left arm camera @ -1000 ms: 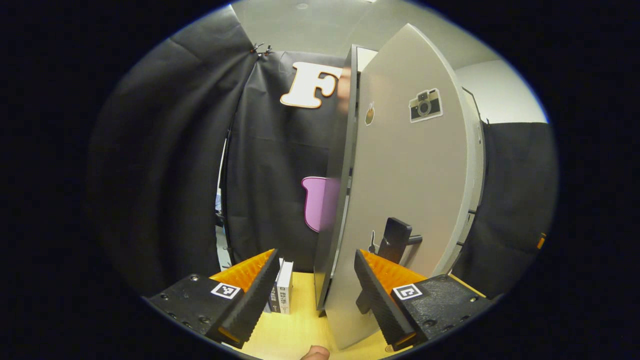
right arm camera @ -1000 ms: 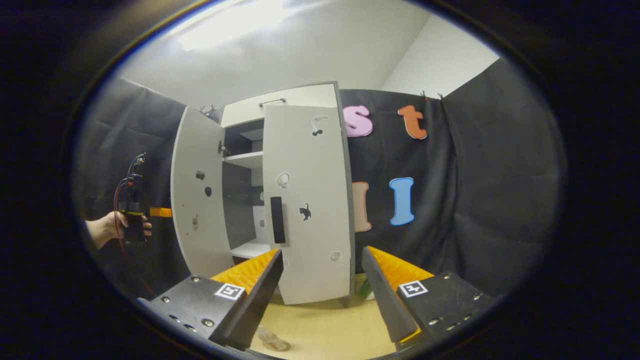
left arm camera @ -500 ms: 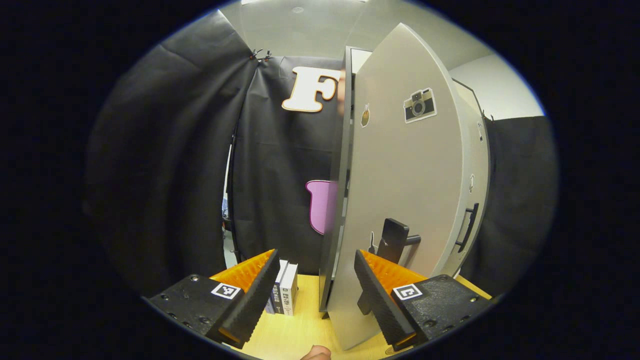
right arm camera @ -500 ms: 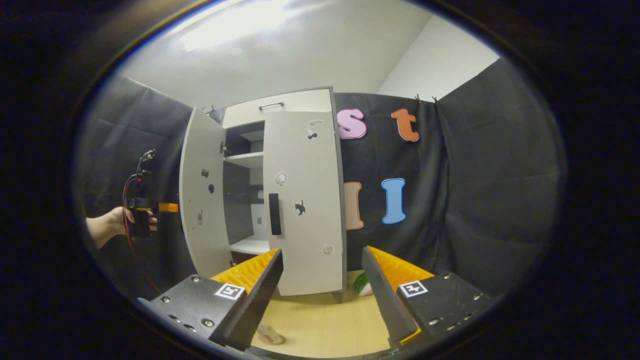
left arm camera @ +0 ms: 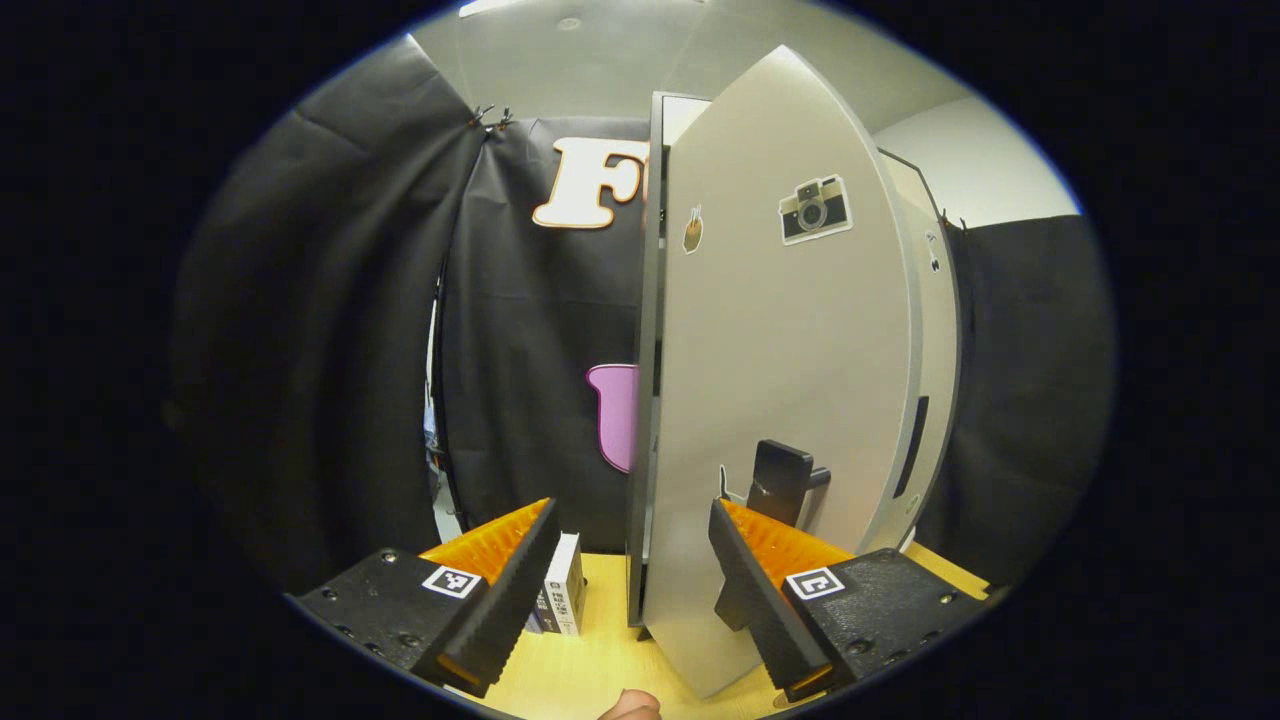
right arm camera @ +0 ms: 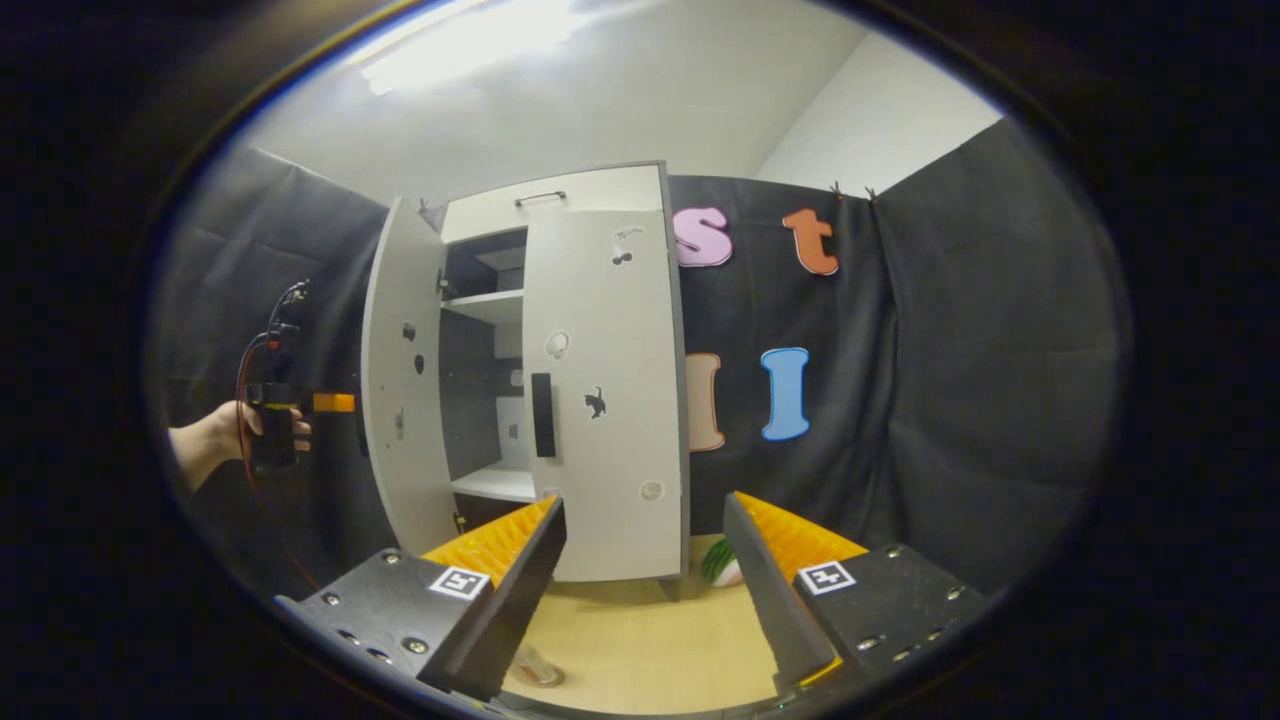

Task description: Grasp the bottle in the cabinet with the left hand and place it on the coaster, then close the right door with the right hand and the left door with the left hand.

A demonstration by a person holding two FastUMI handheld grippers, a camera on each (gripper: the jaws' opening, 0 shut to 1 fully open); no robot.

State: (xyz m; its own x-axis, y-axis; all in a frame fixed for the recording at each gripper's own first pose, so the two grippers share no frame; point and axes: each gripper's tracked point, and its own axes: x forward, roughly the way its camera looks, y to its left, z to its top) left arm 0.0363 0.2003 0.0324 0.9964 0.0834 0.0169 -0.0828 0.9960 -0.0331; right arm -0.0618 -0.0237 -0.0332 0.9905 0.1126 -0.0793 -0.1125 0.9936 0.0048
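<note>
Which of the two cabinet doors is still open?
The left door, by the left gripper, stands swung out; the right door is shut.

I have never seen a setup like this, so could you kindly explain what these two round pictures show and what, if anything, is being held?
There is no robot arm here: a person holds a two-finger tool in each hand, and a fisheye camera rides on each, looking out along its fingers.

In the left gripper view, the left tool is open and empty, close to the cabinet's left door, which stands ajar with a camera sticker and a dark handle. Small boxes stand on the wooden table.

In the right gripper view, the right tool, also open and empty, faces the white cabinet from farther back. Its right door looks shut or nearly so. At the left, a hand holds the other tool against the left door. The bottle stands on the table near the bottom edge.
</note>
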